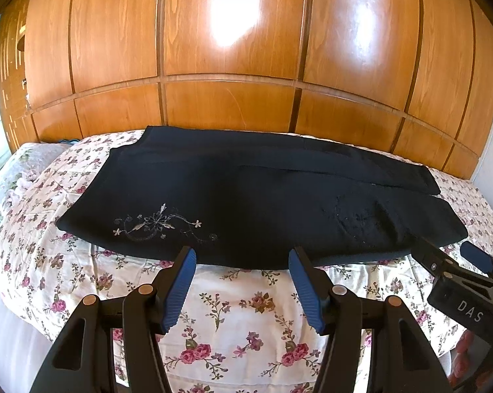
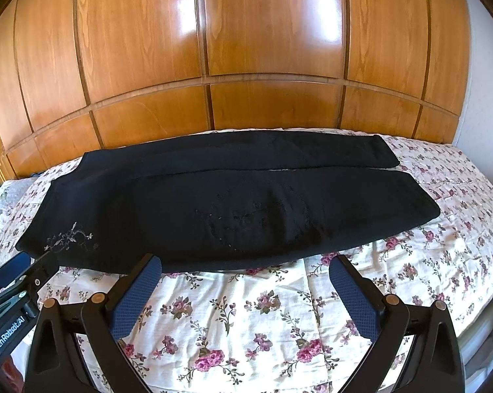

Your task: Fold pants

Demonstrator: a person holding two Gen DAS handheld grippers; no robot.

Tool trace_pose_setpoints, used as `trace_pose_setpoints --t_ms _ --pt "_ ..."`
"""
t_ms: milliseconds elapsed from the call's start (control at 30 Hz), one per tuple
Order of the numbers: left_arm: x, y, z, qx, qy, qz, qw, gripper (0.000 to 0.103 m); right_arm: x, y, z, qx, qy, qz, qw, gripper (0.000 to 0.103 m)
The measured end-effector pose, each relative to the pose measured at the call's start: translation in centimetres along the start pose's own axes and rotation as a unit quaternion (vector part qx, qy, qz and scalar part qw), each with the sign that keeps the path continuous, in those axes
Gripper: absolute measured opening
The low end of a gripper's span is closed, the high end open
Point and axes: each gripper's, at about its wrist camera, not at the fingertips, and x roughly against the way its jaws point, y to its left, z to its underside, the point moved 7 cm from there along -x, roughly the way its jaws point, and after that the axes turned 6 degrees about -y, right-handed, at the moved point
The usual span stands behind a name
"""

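Observation:
Black pants (image 1: pixel 246 196) lie flat across the bed, waist at the left, the two legs side by side running to the right. Pale floral embroidery (image 1: pixel 158 226) marks the near left part. They also show in the right wrist view (image 2: pixel 233 196). My left gripper (image 1: pixel 241 255) is open and empty, fingertips just short of the pants' near edge. My right gripper (image 2: pixel 244 262) is open and empty, also at the near edge, further right. Each gripper shows in the other's view: the right one (image 1: pixel 456 262), the left one (image 2: pixel 33 262).
The bed has a white sheet with pink flowers (image 1: pixel 233 311). A glossy wooden wardrobe wall (image 1: pixel 233 65) stands right behind the bed. A pale pillow (image 1: pixel 33 157) lies at the far left. A white wall (image 2: pixel 482 65) is at the right.

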Motion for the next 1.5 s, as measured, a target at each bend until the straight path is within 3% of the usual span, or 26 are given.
trace_pose_setpoints --t_ms 1000,1133,1233,1300,1400,1500 --pt "-2.2 1.0 1.1 0.006 0.029 -0.009 0.9995 0.06 -1.4 -0.3 0.5 0.005 0.009 0.004 1.0 0.103" --pt "-3.4 2.1 2.1 0.037 0.063 0.014 0.9972 0.06 -1.7 -0.7 0.6 -0.013 0.001 -0.02 1.0 0.103" --pt "-4.9 3.3 3.4 0.081 0.108 0.049 0.9896 0.06 -1.6 -1.0 0.3 -0.015 -0.019 -0.054 0.998 0.103" --pt "-5.7 4.4 4.2 0.098 0.127 0.051 0.9857 0.06 -1.9 -1.6 0.4 -0.008 -0.021 -0.042 0.999 0.103" --pt "-6.6 6.2 4.8 0.123 0.135 0.053 0.9818 0.06 -2.8 -3.2 1.1 -0.014 0.003 -0.029 0.999 0.103" --pt "-7.3 8.5 4.8 0.157 0.126 0.052 0.9781 0.06 -3.8 -5.7 1.9 -0.079 0.024 -0.055 0.995 0.103"
